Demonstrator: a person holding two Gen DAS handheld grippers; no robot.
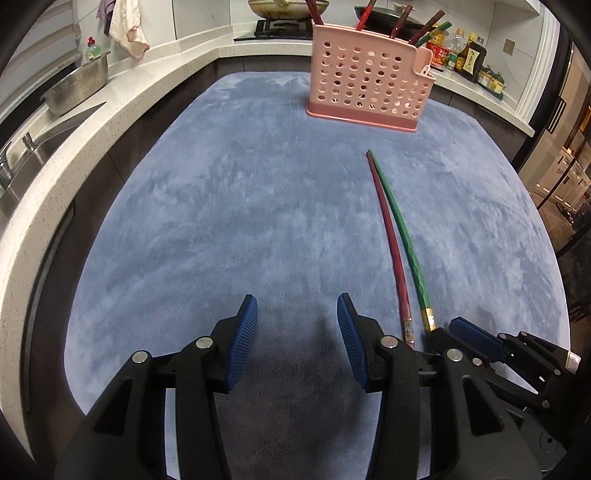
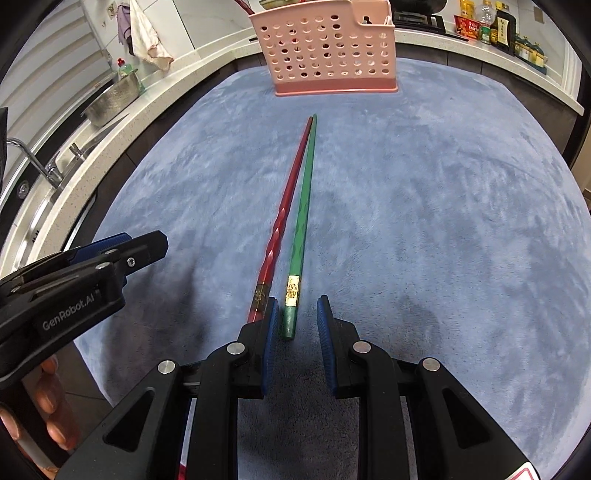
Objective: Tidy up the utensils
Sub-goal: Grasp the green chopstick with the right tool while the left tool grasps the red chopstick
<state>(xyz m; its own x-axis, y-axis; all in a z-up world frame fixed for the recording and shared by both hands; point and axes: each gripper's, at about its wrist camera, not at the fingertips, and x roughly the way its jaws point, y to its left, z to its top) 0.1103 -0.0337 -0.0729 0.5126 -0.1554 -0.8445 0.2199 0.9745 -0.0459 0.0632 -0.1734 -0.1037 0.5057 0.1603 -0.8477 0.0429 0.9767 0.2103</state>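
A red chopstick and a green chopstick lie side by side on the blue cloth, tips pointing at a pink perforated holder that holds several chopsticks. My right gripper is open, low over the cloth, with the green chopstick's butt end between its jaws and the red one just outside the left finger. My left gripper is open and empty, left of the chopsticks. The holder stands at the far side. The right gripper shows at the chopsticks' near ends.
A white counter curves round the cloth, with a steel colander, a sink and tap at left. A stove with pans is behind the holder. Sauce bottles stand at the back right.
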